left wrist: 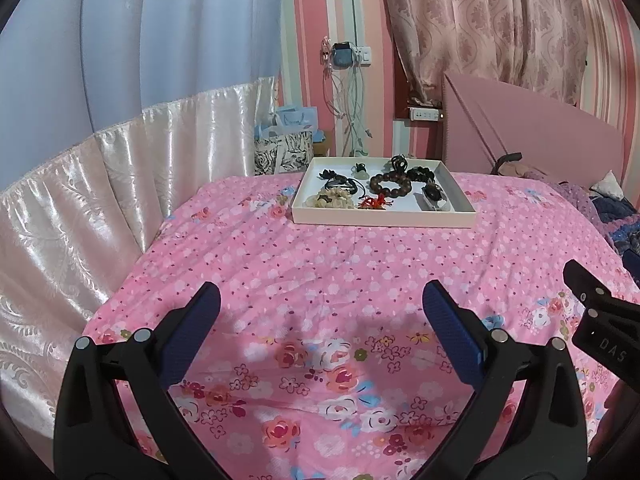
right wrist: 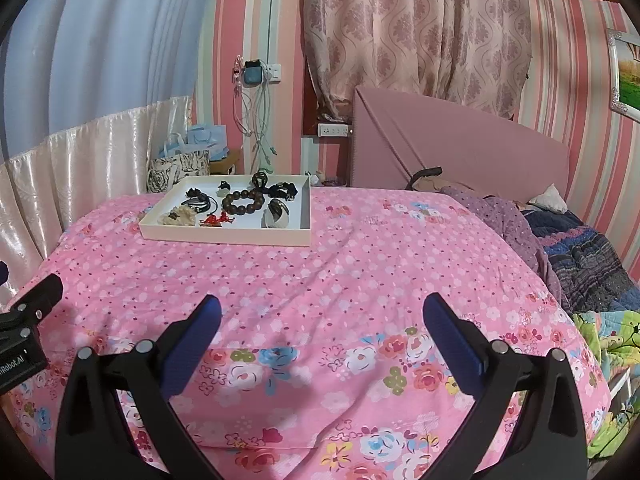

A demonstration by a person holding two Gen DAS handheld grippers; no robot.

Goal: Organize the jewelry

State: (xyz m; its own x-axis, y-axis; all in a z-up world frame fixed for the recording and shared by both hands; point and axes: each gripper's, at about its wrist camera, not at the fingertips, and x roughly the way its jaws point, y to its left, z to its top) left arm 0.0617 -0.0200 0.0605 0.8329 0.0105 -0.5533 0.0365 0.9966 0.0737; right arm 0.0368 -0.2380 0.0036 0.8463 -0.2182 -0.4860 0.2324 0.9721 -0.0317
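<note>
A shallow white tray [left wrist: 384, 220] [right wrist: 224, 238] sits at the far side of the bed on the pink floral bedspread [left wrist: 320, 280] [right wrist: 340, 280]. It holds a brown wooden bead bracelet [left wrist: 391, 186] [right wrist: 243, 201], black cord pieces [left wrist: 340, 182] [right wrist: 200, 200], a red knotted charm [left wrist: 374, 202] [right wrist: 218, 220], a cream beaded piece [left wrist: 330, 200] [right wrist: 180, 215] and a dark oval item [left wrist: 434, 196] [right wrist: 277, 210]. My left gripper [left wrist: 320, 304] is open and empty, well short of the tray. My right gripper [right wrist: 320, 312] is open and empty too.
A satin curtain [left wrist: 80, 208] borders the bed's left side. A pink headboard [left wrist: 532, 128] [right wrist: 460, 140] and crumpled blankets [right wrist: 580, 256] lie to the right. Bags [left wrist: 284, 144] and hanging cables [left wrist: 348, 100] stand behind the tray.
</note>
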